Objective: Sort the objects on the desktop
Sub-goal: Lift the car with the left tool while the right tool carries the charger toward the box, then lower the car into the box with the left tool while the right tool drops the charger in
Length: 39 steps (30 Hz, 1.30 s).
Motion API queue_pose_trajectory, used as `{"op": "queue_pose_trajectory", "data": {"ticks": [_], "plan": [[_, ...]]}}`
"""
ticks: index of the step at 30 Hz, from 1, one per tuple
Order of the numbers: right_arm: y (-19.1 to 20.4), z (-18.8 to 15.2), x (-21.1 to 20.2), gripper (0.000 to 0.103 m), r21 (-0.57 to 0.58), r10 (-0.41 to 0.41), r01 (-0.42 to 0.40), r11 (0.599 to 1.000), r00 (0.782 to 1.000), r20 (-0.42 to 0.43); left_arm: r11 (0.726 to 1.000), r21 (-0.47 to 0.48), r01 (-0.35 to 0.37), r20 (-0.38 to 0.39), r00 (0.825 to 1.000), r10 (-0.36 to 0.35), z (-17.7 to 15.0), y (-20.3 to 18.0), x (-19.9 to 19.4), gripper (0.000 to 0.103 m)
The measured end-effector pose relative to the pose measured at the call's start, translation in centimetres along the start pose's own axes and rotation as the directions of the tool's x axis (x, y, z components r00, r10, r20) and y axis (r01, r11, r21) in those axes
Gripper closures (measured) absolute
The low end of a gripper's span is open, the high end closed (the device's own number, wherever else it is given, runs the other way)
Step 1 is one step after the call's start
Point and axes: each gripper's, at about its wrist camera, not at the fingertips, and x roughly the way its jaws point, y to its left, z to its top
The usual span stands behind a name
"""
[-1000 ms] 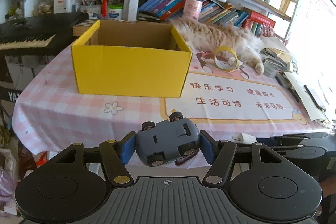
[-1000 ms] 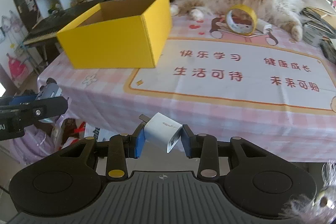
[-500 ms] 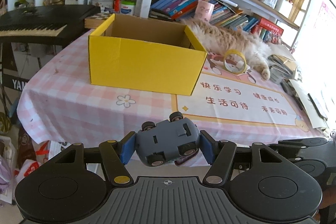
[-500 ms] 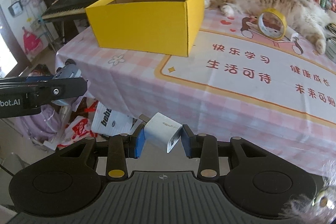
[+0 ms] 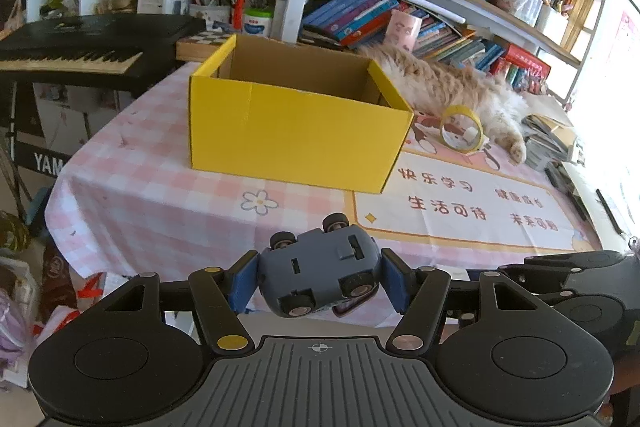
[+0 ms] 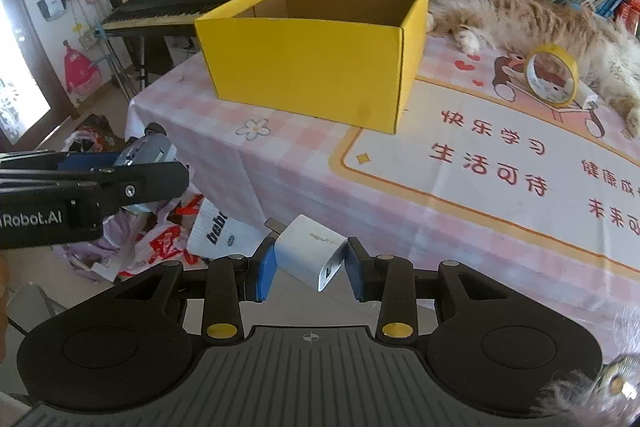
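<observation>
two loads held short of the table edge

the left gripper (image 5: 318, 283) is clamped on a grey-blue toy car (image 5: 320, 277), its blue pads (image 5: 241, 283) pressed to nose and tail. the car hangs belly-up, wheels showing, its long axis running across from pad to pad and tilted a little. the right gripper (image 6: 308, 263) is pinched on a white usb charger cube (image 6: 308, 251), turned askew so one corner points down, its metal prongs sticking out up and to the left.

both loads hang off the near edge of the table (image 5: 160, 211), over the floor, not above the pink checked cloth. the yellow cardboard box (image 5: 296, 135) sits open-topped on the cloth near the table's left corner, with a bare strip of cloth in front of it. to its right a roll of yellow tape (image 5: 460, 127) stands on edge just beside a fluffy cat (image 5: 448, 87) lying along the back. a keyboard (image 5: 72, 55) stands past the left edge. in the right wrist view the left gripper sits level, well to the left, clear of the table corner.
</observation>
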Motion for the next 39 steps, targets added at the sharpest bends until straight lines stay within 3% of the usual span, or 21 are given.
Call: {"op": "queue_pose_trajectory", "data": {"ticks": [13,21,33,39], "plan": [[-0.8,3.2,0.7,0.069,0.031,0.054,-0.055,0.998,0.998,0.031,0.998,-0.039,-0.054,0.041,0.998,0.056,2.4,0.4,1.3,0.039],[-2.0,7.8,1.0,0.069,-0.021,0.103,-0.101,0.995,0.99,0.099,0.992,-0.066,-0.107,0.11,0.987,0.114,6.0,0.7,3.1,0.039],[-6.8,15.9,2.6,0.069,-0.108,0.097,-0.075,0.991,0.972,0.215,0.986,-0.082,-0.144,0.205,0.966,0.158,11.5,-1.0,8.1,0.039],[-8.7,19.6,5.6,0.069,-0.16,0.104,-0.071,0.985,0.973,0.208,0.978,-0.098,-0.182,0.193,0.961,0.198,13.6,-0.5,11.5,0.039]]}}
